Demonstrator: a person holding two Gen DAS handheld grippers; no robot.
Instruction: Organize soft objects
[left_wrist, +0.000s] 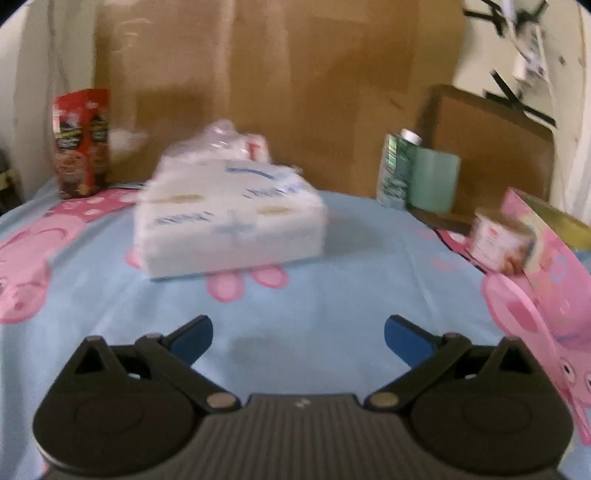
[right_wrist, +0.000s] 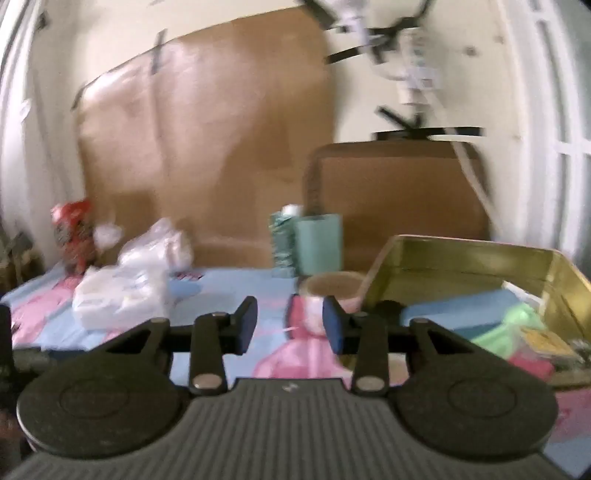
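While wide open, left gripper faces tissue pack ahead.

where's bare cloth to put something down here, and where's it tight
The widest free patch is the blue cloth between the left gripper and the white tissue pack. Another runs from that pack to the green carton. It is crowded on the right: the tape roll sits against the gold tin, already holding soft items.

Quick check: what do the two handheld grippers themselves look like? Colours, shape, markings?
Both look alike. The left gripper and right gripper each have a ribbed dark grey body with a small white mark, two round black discs at the sides, black link arms with silver pivot pins, and blue pads on the jaws. No cables, hands or sleeves in view.
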